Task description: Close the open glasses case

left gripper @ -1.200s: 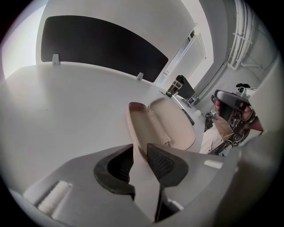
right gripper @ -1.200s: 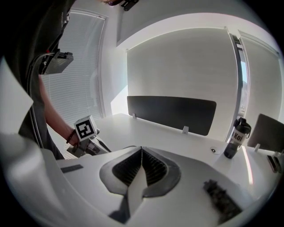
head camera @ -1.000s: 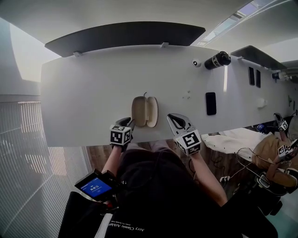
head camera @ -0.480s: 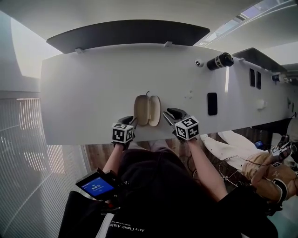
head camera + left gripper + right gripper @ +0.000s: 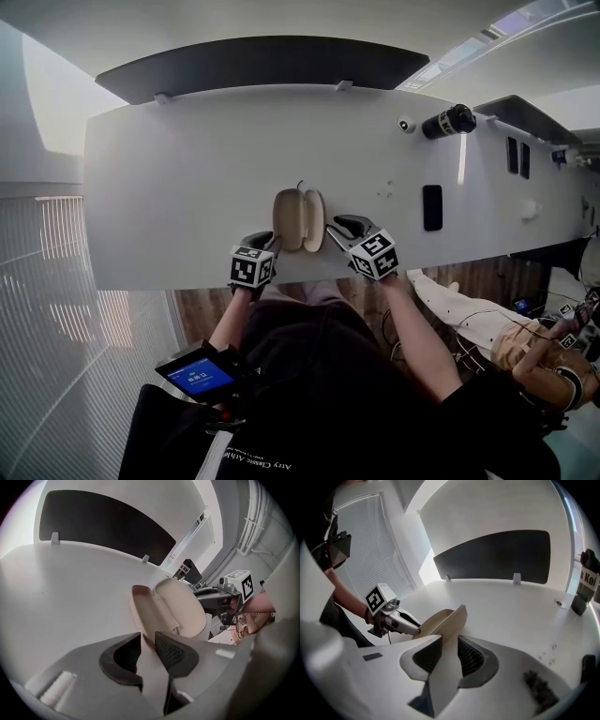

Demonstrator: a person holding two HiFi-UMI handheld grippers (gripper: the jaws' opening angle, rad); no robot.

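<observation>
At the surface's (image 5: 169, 187) near edge, mid-length: open glasses case (image 5: 300, 218), one half flat, other tilted up | left fingers (image 5: 173, 653) pinch flat half's near rim | right fingers (image 5: 473, 656) slightly apart, straddle raised half's edge | looks light, stiff, slick; best pushed on raised half's back

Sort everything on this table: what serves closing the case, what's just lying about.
Job:
glasses case
left tongs, clamped on its rim
right tongs, open against its raised half

Lying about:
black slab
black cylinder
small white knob
</observation>
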